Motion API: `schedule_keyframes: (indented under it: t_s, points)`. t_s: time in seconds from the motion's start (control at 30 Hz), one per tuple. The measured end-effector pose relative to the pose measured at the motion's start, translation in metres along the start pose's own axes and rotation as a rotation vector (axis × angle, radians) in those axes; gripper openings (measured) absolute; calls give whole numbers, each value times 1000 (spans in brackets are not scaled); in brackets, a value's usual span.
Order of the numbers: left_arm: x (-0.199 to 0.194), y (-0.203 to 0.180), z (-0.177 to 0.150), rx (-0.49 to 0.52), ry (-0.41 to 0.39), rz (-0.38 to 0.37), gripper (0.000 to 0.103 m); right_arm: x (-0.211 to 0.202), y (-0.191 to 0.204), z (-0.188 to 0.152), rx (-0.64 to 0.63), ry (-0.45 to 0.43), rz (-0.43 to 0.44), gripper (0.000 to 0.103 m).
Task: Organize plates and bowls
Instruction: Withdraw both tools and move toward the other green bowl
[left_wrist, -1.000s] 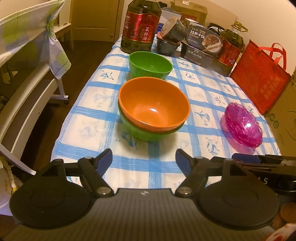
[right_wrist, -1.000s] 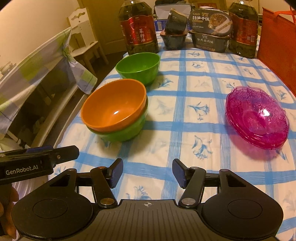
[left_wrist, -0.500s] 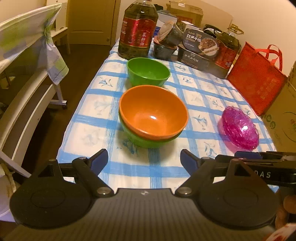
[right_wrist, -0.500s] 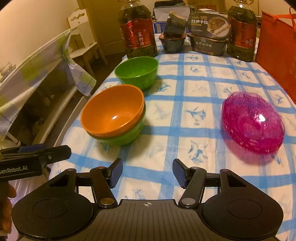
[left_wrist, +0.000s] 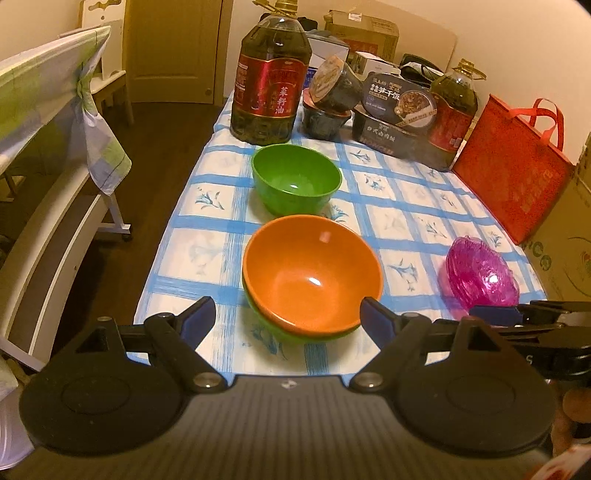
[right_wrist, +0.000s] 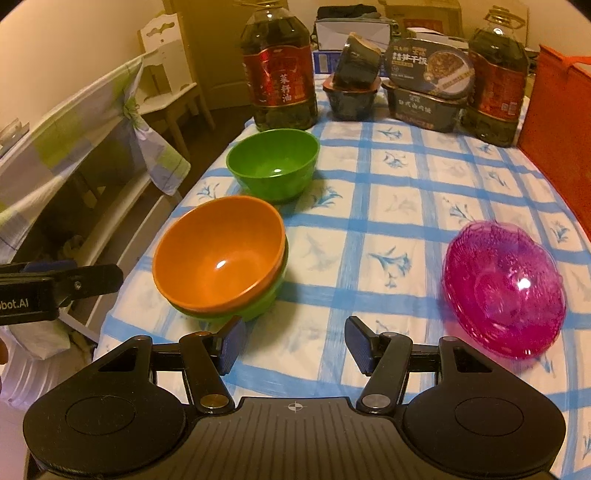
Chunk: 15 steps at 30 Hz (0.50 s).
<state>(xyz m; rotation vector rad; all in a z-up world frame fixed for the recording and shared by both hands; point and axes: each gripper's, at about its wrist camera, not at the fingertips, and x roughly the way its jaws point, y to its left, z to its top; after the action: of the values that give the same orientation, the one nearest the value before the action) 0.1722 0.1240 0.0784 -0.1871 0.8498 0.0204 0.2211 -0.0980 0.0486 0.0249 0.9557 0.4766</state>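
Left wrist view: left gripper (left_wrist: 287, 316) has jaws spread wide, nothing between them, hovering at near edge of table w/ blue-check cloth (left_wrist: 391, 221). Straight ahead of it, framed by both fingertips, orange bowl (left_wrist: 312, 271) sits nested in a green bowl (left_wrist: 280, 334); only the lower bowl's rim and side show. 2nd green bowl, single (left_wrist: 295, 179), sits further ahead, just beyond the stack, apart from it. Pink plate stack (left_wrist: 480, 277) is ahead-right, well apart from the bowls. Right wrist view: right gripper (right_wrist: 294, 345) also wide apart, empty, above the cloth. Orange bowl (right_wrist: 219, 253) on its green bowl (right_wrist: 258, 308) is ahead-left of it, close to left fingertip but not touching; single green bowl (right_wrist: 273, 162) further ahead-left. Pink plates (right_wrist: 504, 284) ahead-right, look like several translucent ones nested, exact count can't tell. Far end of table: big oil bottle (left_wrist: 271, 74), 2nd oil bottle (right_wrist: 496, 79), food boxes (right_wrist: 424, 88), red bag (left_wrist: 513, 166) at far right.
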Motion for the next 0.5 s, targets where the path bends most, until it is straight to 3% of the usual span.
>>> schedule_keyframes:
  t_s: [0.5]
  points:
    - [35, 14, 55, 19, -2, 19, 83, 33, -15, 55, 21, 7, 46, 60]
